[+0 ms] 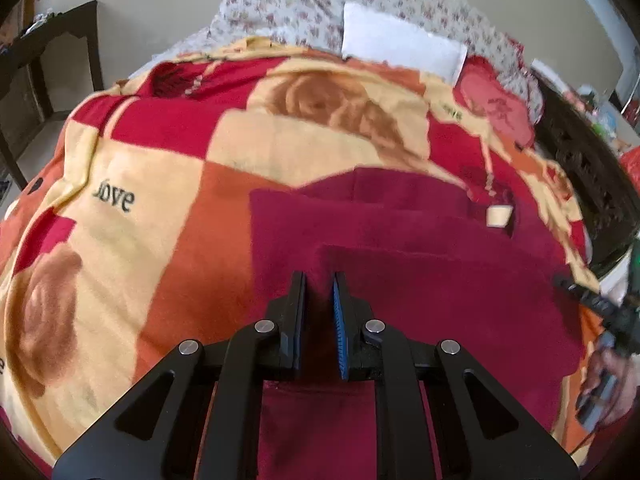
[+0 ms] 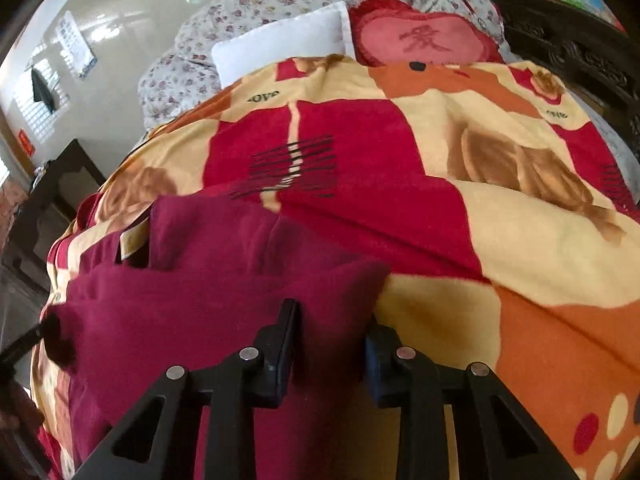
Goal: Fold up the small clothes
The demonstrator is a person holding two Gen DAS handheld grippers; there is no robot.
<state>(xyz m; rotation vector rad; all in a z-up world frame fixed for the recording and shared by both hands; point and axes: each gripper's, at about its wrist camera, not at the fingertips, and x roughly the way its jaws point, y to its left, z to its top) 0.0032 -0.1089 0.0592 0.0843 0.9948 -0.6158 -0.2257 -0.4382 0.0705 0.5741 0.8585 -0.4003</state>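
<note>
"love" reads in black on the blanket (image 1: 120, 184), a cream patch at nine o'clock. same word at eleven in the right view. heart cushion (image 2: 420, 36) at twelve carries one chinese character.

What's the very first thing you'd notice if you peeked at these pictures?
The big bright blanket, patched in red, orange and cream with brown bears and the word "love", covers the whole bed. On it, near the front, lies a dark red garment, with the left gripper pinching its cloth and the right gripper straddling a raised fold. At the head of the bed sit a white pillow and, beside it, a red heart-shaped cushion.
</note>
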